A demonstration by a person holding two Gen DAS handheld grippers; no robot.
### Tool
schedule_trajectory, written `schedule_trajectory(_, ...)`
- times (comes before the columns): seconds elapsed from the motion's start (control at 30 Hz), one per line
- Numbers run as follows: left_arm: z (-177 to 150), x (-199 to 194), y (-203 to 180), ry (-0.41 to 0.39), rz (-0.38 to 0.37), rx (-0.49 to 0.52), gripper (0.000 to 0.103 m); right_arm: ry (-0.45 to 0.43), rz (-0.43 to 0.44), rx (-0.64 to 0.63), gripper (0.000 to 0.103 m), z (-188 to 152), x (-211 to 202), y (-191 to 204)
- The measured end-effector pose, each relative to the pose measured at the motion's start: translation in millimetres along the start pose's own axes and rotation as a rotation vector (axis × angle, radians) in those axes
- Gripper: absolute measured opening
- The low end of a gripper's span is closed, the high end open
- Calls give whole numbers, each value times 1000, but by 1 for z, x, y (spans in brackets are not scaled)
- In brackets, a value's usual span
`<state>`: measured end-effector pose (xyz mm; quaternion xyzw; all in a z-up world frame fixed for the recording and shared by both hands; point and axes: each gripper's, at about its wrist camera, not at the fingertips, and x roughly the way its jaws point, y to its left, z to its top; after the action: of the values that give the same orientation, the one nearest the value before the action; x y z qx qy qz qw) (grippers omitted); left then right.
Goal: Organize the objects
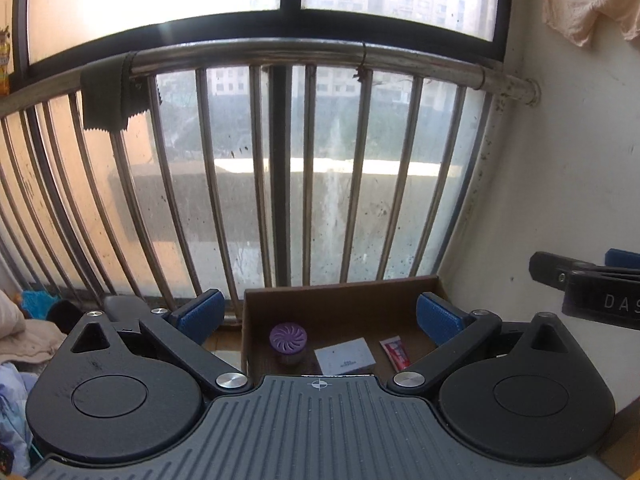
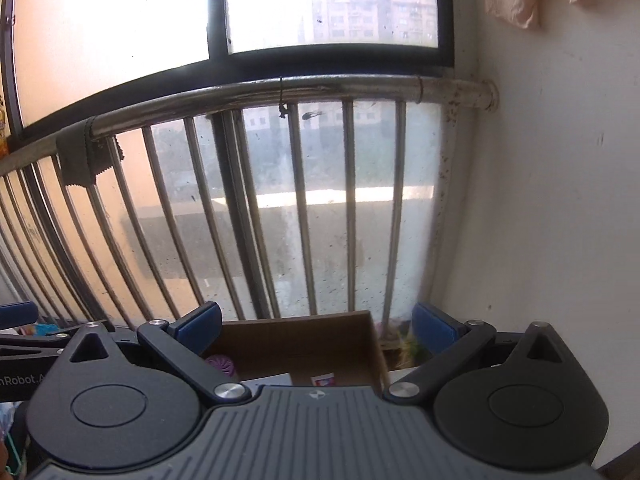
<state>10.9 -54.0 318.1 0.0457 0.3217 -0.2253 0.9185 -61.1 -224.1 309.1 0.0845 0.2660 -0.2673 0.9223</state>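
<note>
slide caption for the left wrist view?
Open left gripper above a cardboard box holding a purple-lidded jar, grey booklet and red tube, facing the railing.

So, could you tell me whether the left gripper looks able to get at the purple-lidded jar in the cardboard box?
Probably yes: the left gripper is open and empty above the open-topped cardboard box, and the purple-lidded jar stands apart from the other items.

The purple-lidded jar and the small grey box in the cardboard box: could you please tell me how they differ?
The purple-lidded jar is round and stands upright; the small grey box is flat, rectangular and lies down. The jar's lid is purple with swirl vents; the box is plain grey with small print. Both sit inside the cardboard box, side by side.
</note>
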Motion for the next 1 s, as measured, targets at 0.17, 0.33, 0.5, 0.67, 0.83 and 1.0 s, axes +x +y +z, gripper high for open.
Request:
schedule_trajectory(0.17, -31, 37, 9, 142, 11, -26, 102, 78, -64, 9, 103, -32, 29, -3)
schedule_trajectory(0.33, -76, 87, 15, 287, 31, -36, 102, 211, 20, 81, 103, -82, 74, -9)
schedule_trajectory(0.5, -119, 130, 18, 412, 49, -66, 102, 320, 94, 107, 103, -130, 112, -7)
schedule_trajectory(0.67, -147, 154, 16, 473, 53, -57, 102, 387, 128, 67, 103, -160, 139, 1)
schedule_trajectory(0.83, -152, 158, 9, 471, 62, 4, 102, 440, 141, 42, 103, -174, 152, 4)
schedule_trajectory(1.0, -148, 155, 11, 473, 58, -13, 102, 447, 143, 33, 103, -171, 151, 4)
